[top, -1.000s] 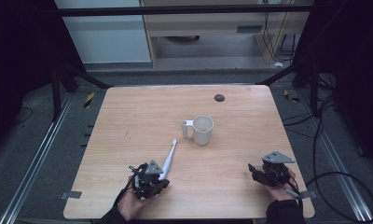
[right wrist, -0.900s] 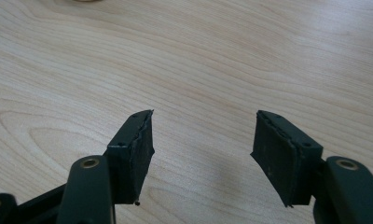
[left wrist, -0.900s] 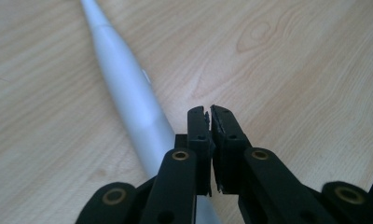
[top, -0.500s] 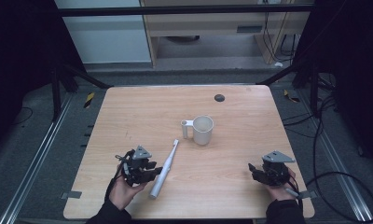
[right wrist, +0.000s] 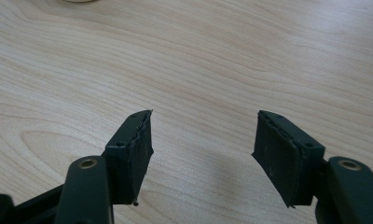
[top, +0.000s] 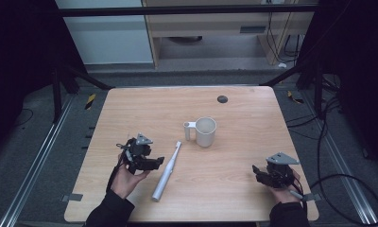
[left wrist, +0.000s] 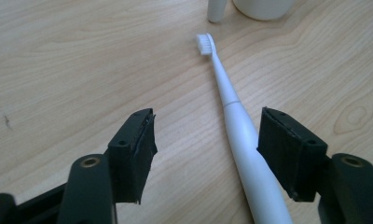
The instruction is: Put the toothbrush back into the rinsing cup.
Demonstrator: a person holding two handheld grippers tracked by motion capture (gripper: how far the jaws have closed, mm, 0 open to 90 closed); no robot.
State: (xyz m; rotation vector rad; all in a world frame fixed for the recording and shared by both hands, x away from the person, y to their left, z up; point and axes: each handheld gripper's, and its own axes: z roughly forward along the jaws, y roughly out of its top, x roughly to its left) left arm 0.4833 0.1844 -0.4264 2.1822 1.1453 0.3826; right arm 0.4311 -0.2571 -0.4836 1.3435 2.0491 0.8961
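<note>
On table's near left: left gripper [top: 158,161] over wood, jaws just opened wide, nothing pinched. Toothbrush [top: 167,171] lies flat just beside it, bristle end aimed at mug [top: 205,131], handle passing close to one pad [left wrist: 287,154] without contact. Near right: right gripper [top: 259,174], jaws spread, empty, resting. Risk: pad could nudge round handle, rolling brush askew; careless sweep could knock mug.

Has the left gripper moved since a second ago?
Yes. The left gripper has drawn left, away from the mug; its jaws have just been opening, leaving the toothbrush flat on the table.
</note>
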